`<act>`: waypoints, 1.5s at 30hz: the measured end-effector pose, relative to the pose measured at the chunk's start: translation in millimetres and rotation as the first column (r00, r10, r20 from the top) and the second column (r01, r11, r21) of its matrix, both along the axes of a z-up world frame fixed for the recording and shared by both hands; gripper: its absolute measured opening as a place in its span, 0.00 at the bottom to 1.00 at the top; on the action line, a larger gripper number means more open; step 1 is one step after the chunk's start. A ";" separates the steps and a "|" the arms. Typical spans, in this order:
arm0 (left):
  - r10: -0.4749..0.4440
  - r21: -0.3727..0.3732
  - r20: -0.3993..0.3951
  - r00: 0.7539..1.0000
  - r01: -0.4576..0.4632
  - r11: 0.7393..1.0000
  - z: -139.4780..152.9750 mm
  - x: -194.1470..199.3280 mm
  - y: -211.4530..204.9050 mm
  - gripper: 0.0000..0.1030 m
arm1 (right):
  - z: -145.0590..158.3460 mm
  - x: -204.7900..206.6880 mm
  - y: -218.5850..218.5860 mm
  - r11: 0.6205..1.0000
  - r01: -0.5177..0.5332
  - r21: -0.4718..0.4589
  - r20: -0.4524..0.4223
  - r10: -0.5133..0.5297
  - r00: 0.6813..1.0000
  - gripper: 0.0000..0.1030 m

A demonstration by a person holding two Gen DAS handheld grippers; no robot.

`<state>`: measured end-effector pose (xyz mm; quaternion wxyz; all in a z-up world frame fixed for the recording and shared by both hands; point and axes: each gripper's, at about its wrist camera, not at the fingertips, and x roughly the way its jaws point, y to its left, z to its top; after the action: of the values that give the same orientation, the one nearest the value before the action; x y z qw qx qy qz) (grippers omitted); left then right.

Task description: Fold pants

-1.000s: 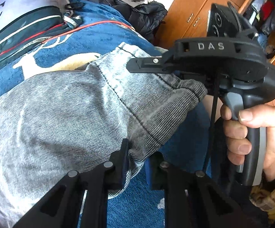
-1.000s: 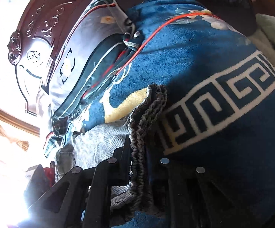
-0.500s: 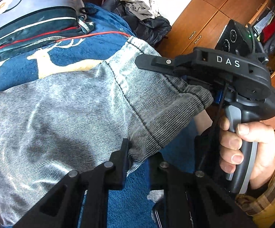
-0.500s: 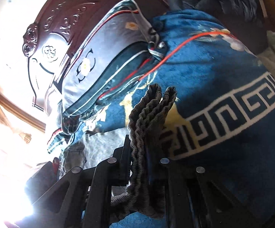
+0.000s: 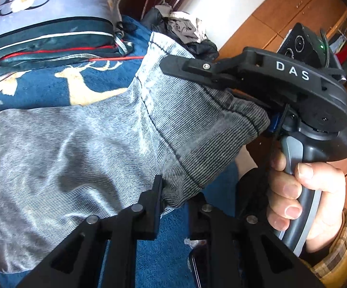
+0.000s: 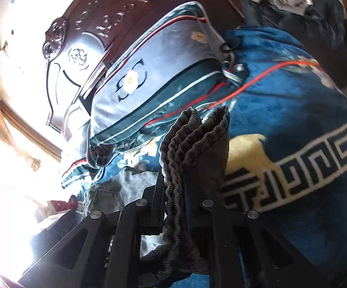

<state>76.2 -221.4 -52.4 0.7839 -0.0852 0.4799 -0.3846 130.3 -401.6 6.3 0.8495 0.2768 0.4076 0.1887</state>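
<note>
**Grey pants held at one end by both grippers above the blue blanket**

The grey pants (image 5: pixel 82 148) hang as a broad, washed-out sheet of ribbed fabric, spreading away to the left of the left gripper (image 5: pixel 175 206) and draped over the blue blanket (image 5: pixel 41 91). The left gripper's jaws are clamped on the lower corner of the cloth's edge, with the fabric bunched between the two black pads. Just above and to the right of it, the right gripper (image 5: pixel 257 76), marked DAS, bites the upper corner of the same hem; a hand (image 5: pixel 305 201) in a plaid sleeve (image 5: pixel 334 259) grips its handle.

In the right wrist view, the right gripper (image 6: pixel 175 204) is closed tight on a thick, rippled stack of hem layers (image 6: pixel 192 148) that stands up between its fingers.

Beyond the pants, the blanket shows a cream deer and a white key-pattern border (image 6: pixel 305 168). Further ahead lies a striped pillow (image 6: pixel 149 81) against a carved dark headboard (image 6: pixel 82 24). A pile of clothes (image 5: pixel 183 28) and wooden cupboards (image 5: pixel 281 12) sit behind.
</note>
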 end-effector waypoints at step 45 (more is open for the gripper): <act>0.419 -0.055 -0.133 0.898 -0.429 0.902 -33.4 11.9 233.9 0.52 | -31.3 11.4 169.4 0.967 -0.243 -0.072 -0.162 0.228 0.960 0.50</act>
<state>88.1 12.5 -85.9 0.8149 -0.2427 0.4789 -0.2183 141.7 -232.3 -25.0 0.7990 0.2007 0.5097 0.2479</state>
